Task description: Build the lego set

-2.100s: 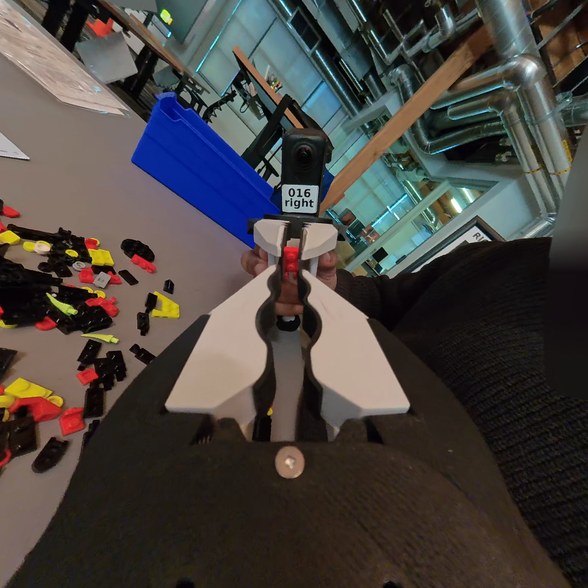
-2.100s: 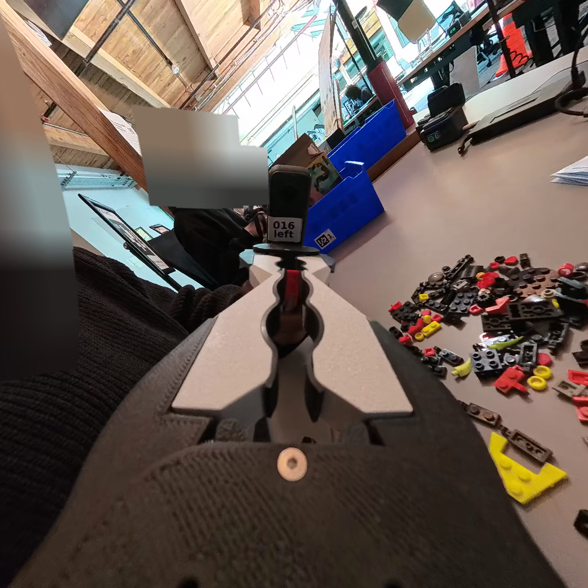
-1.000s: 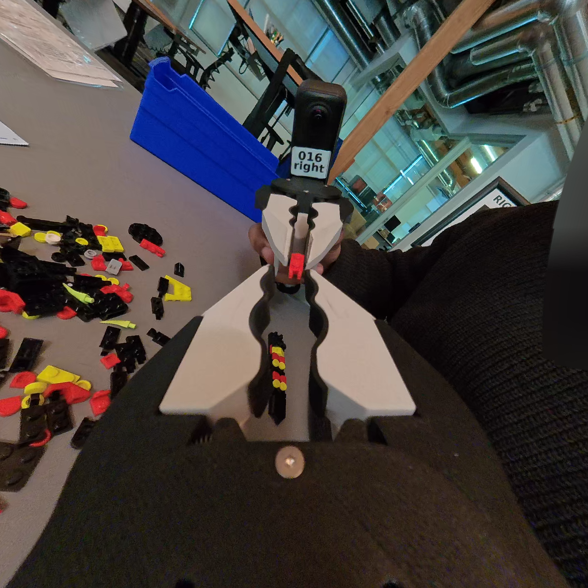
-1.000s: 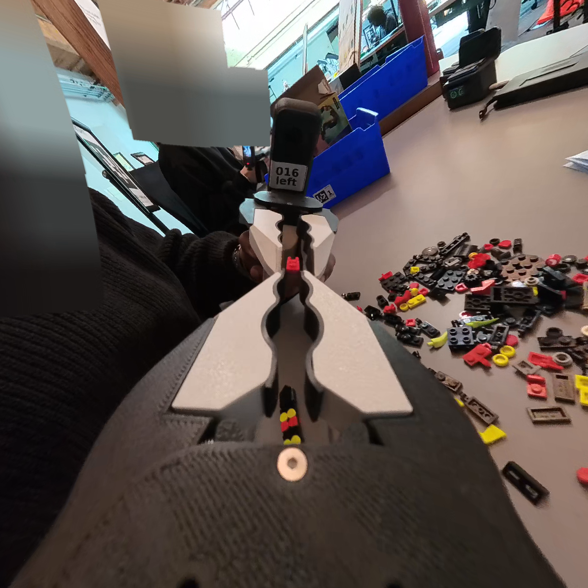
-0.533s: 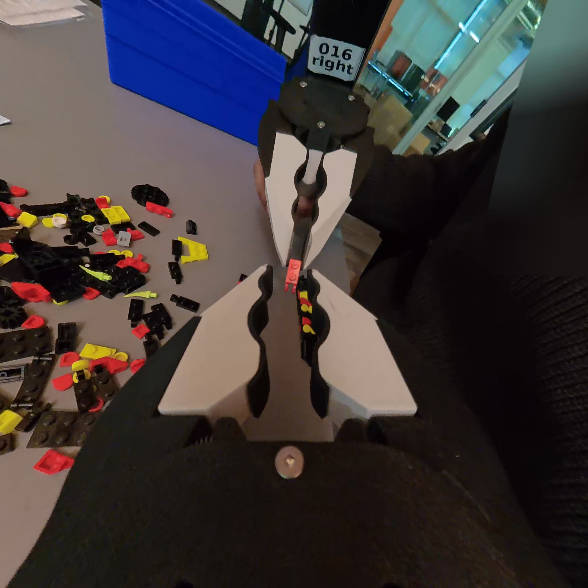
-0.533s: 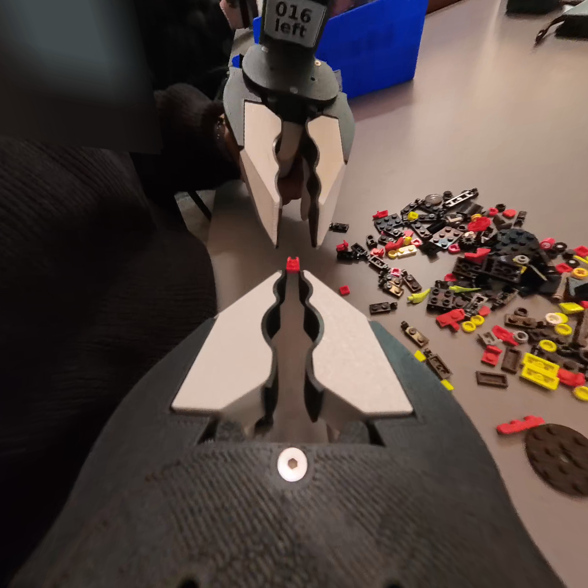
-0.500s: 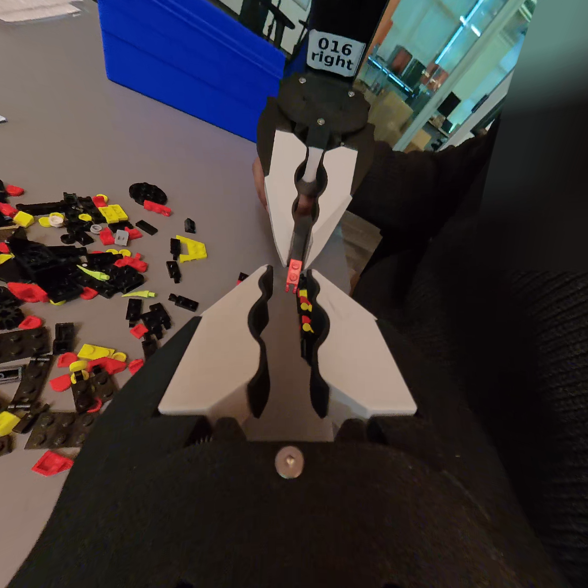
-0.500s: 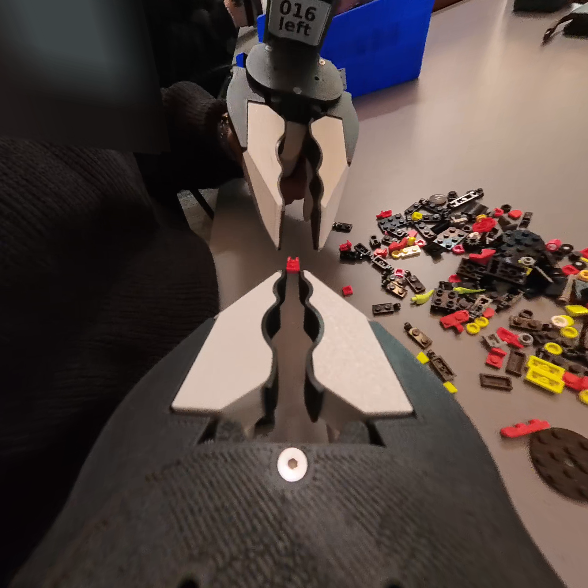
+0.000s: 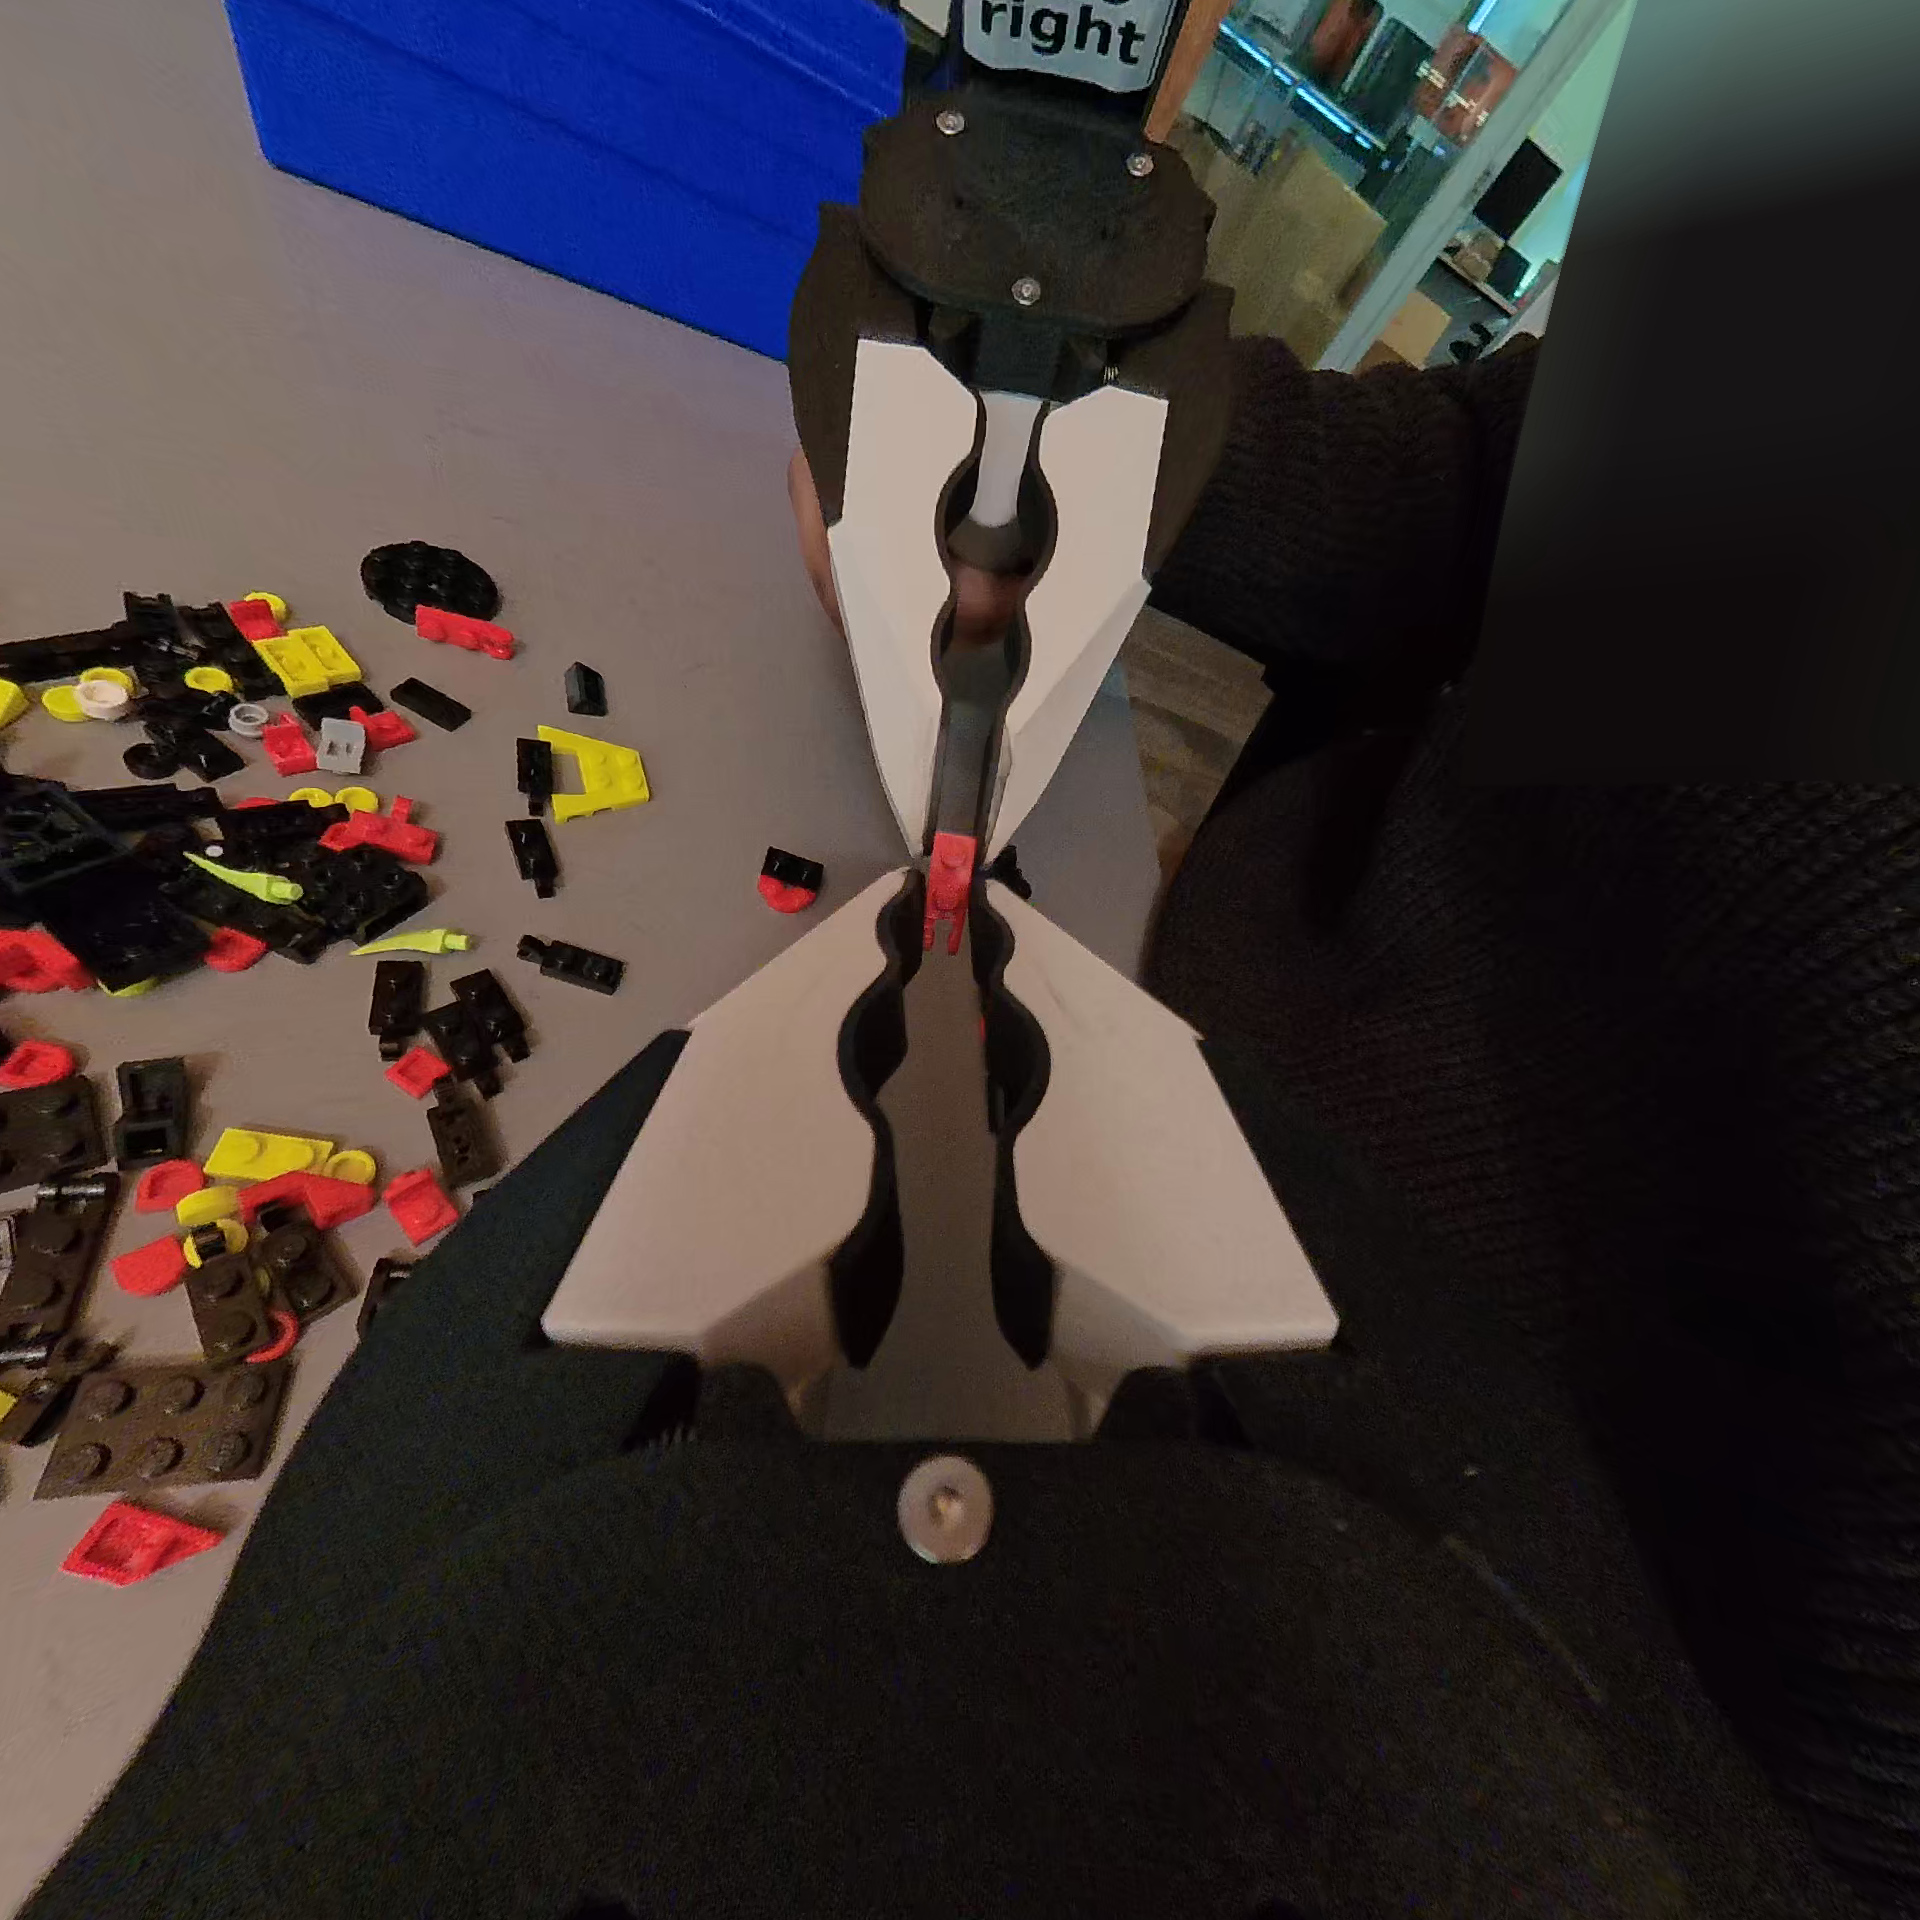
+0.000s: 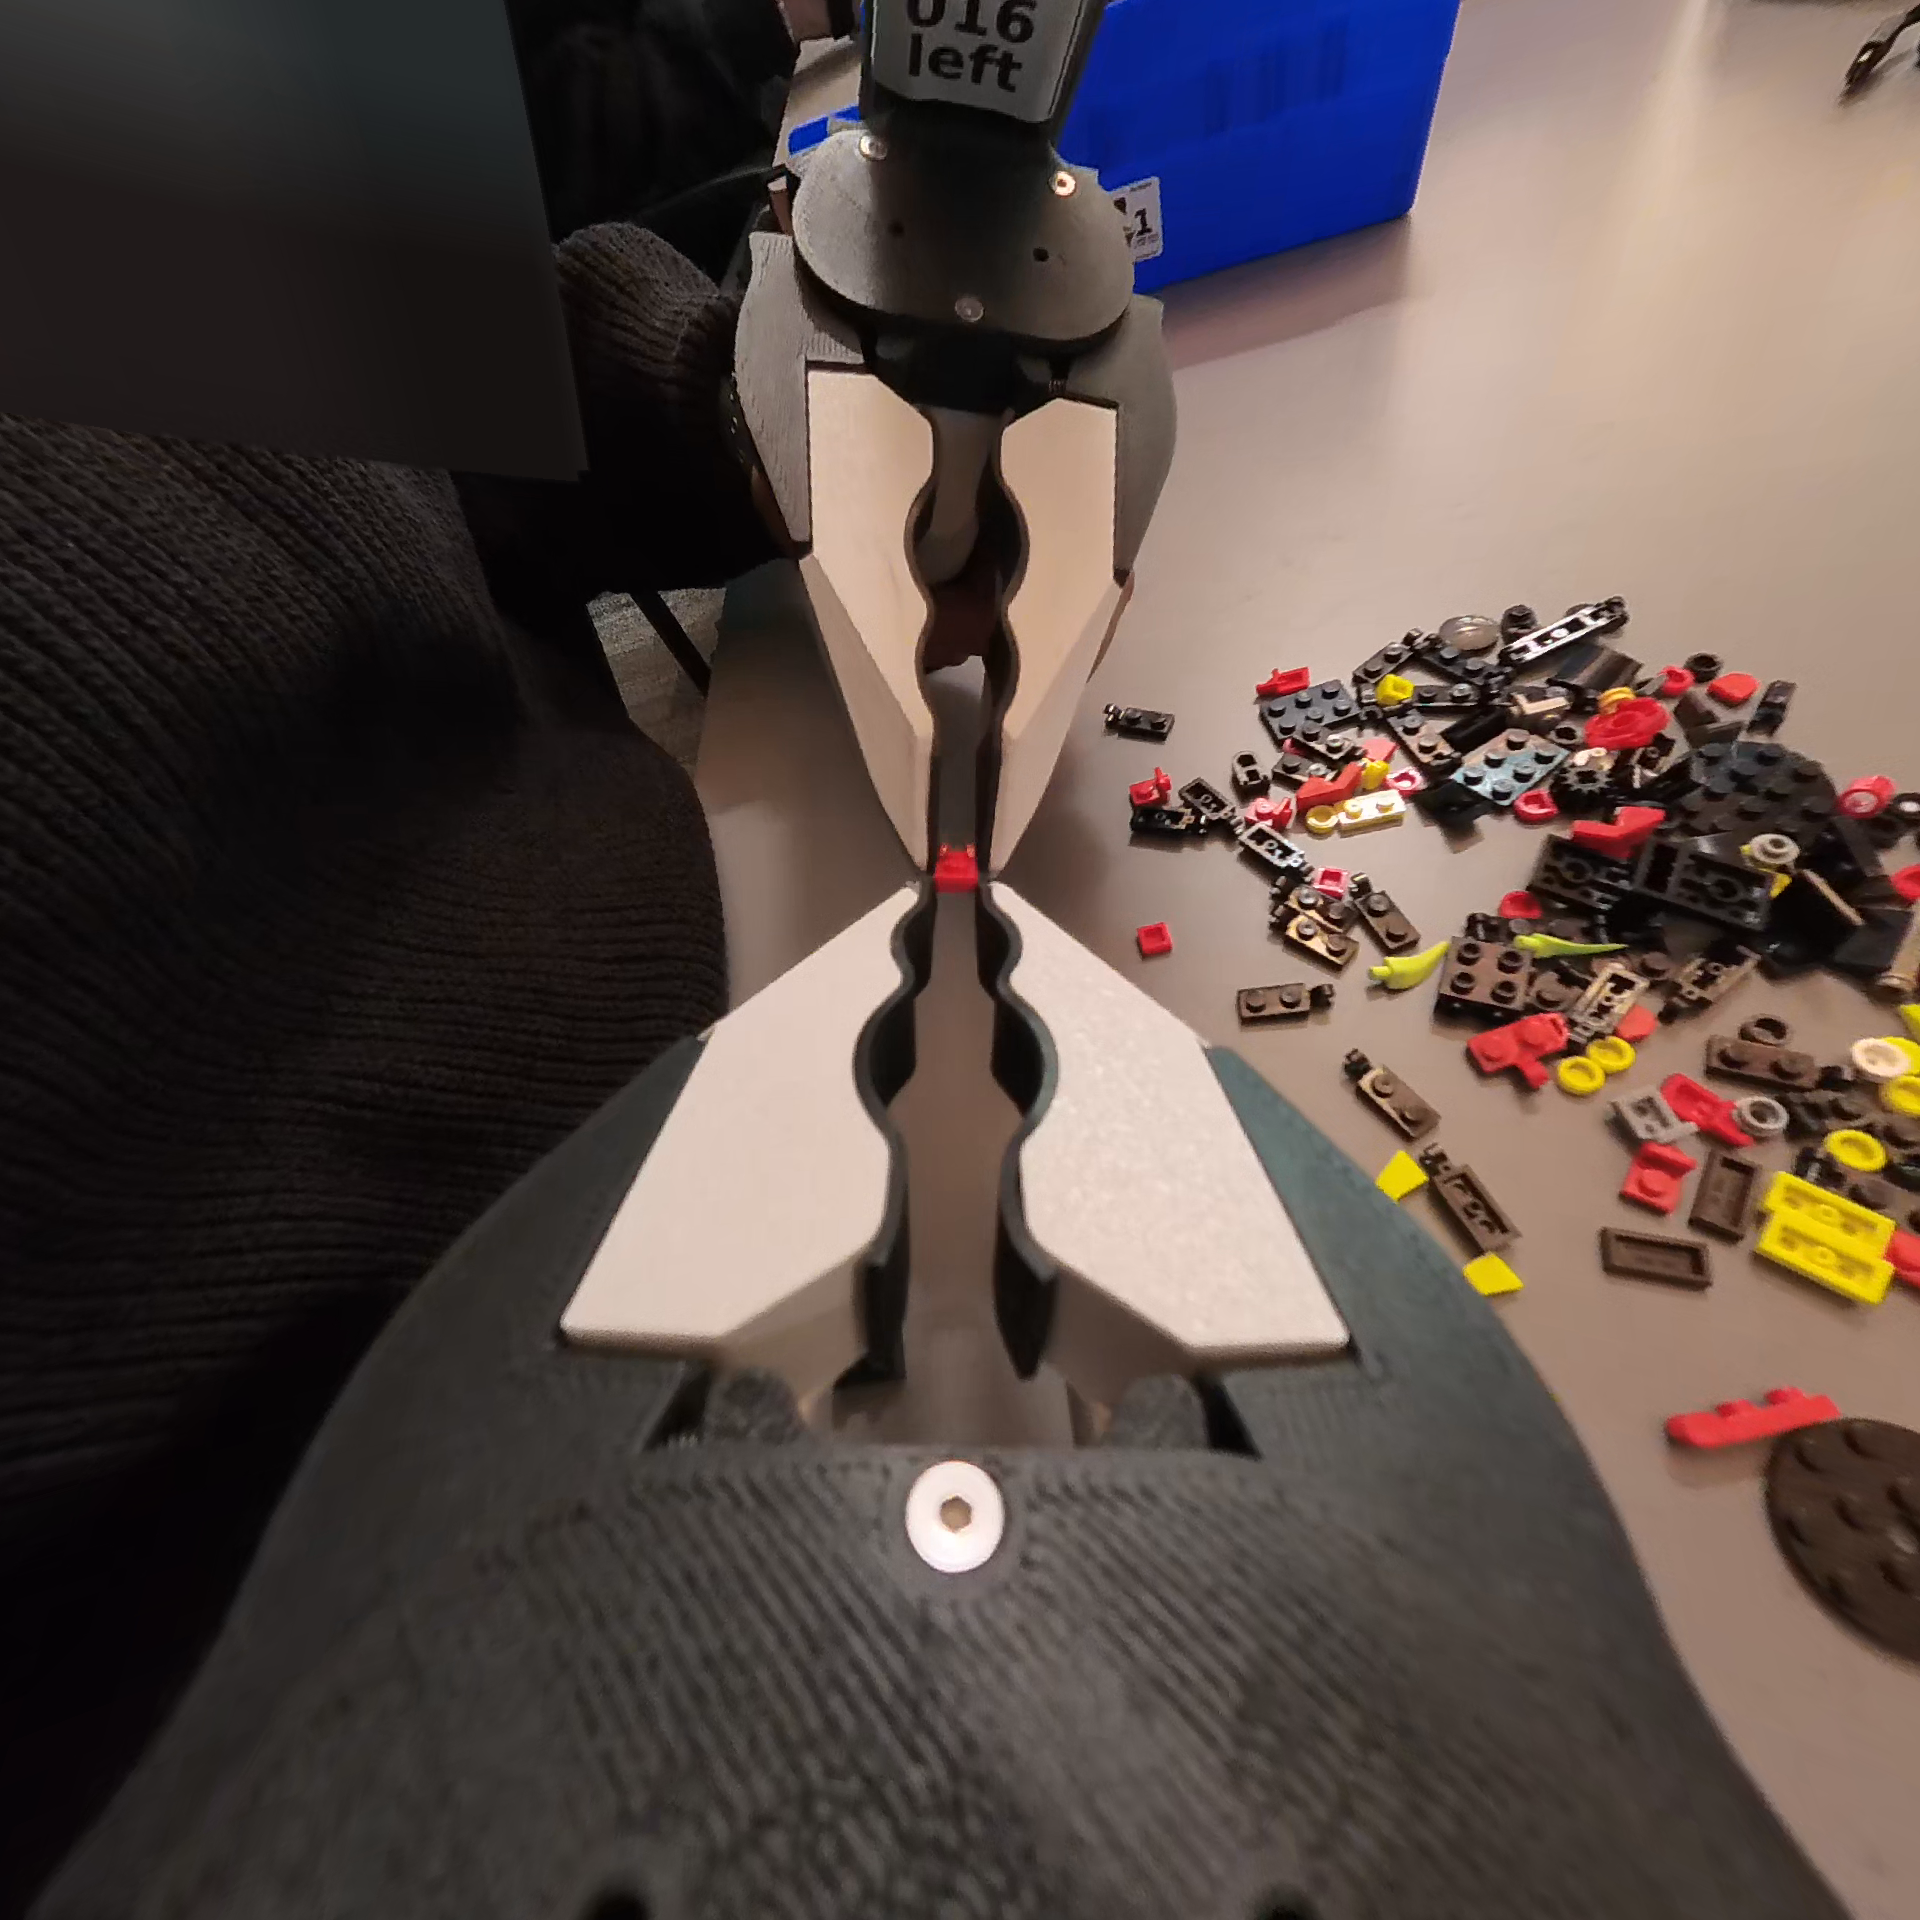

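My right gripper (image 10: 954,891) is shut on a small red Lego piece (image 10: 954,868). It also shows in the left wrist view (image 9: 958,836), pointing down at me with the red piece (image 9: 948,899) sticking out of its tips. My left gripper (image 9: 948,885) meets it tip to tip just above the grey table (image 9: 520,416). Its jaws stand a narrow gap apart, against the sides of the red piece's free end. It shows in the right wrist view (image 10: 958,857) too. A red sliver (image 9: 982,1029) lies by the inner side of my left gripper's right finger; I cannot tell what it is.
Loose black, red and yellow Lego pieces (image 9: 260,883) cover the table beside the grippers, also in the right wrist view (image 10: 1610,883). A yellow wedge plate (image 9: 603,774) and a black round plate (image 10: 1849,1538) lie nearest. A blue bin (image 9: 571,135) stands behind. A black knit sleeve (image 10: 312,831) fills the other side. The grippers are tip to tip, or close to it.
Both grippers tilted from level down toward the table and closed in tip to tip. My left jaws narrowed around the red piece. The black studded strip seen below is now hidden.
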The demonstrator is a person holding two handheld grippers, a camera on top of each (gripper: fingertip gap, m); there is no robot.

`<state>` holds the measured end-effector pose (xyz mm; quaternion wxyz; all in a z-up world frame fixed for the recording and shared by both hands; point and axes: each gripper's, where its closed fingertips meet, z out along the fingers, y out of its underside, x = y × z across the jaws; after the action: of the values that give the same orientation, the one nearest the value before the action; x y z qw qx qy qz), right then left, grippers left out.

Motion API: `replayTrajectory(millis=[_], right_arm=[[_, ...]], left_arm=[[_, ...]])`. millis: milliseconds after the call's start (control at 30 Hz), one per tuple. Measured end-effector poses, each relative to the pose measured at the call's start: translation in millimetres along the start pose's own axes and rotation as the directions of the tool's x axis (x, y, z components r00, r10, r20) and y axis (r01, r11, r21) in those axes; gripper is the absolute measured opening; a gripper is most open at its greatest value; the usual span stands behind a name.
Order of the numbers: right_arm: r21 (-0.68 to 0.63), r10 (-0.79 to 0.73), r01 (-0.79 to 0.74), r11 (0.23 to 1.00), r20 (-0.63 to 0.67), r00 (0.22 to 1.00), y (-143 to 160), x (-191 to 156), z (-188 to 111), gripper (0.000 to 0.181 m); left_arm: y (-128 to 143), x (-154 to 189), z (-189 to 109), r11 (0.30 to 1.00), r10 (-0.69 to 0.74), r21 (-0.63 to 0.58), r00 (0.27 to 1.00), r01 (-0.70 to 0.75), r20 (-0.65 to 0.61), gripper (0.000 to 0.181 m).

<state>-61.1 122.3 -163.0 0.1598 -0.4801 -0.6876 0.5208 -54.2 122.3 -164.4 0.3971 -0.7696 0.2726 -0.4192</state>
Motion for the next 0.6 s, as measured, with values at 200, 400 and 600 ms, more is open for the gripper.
replayTrajectory(millis=[200,400,600], right_arm=[[-0.013,-0.006,0.006,1.0,-0.001,1.0,1.9,-0.4,1.2,0.006],[-0.015,-0.009,0.009,1.0,-0.004,1.0,2.3,-0.4,1.4,0.006],[-0.022,0.006,-0.007,1.0,-0.041,0.999,1.6,5.2,-1.5,0.009]], left_arm=[[2.2,0.0,1.9,1.0,0.008,-0.013,1.0,-0.008,0.006,0.005],[2.5,0.0,2.1,1.0,0.01,-0.014,1.0,-0.01,0.008,0.005],[-0.1,-2.1,1.6,1.0,0.029,-0.006,0.999,-0.029,0.034,0.005]])
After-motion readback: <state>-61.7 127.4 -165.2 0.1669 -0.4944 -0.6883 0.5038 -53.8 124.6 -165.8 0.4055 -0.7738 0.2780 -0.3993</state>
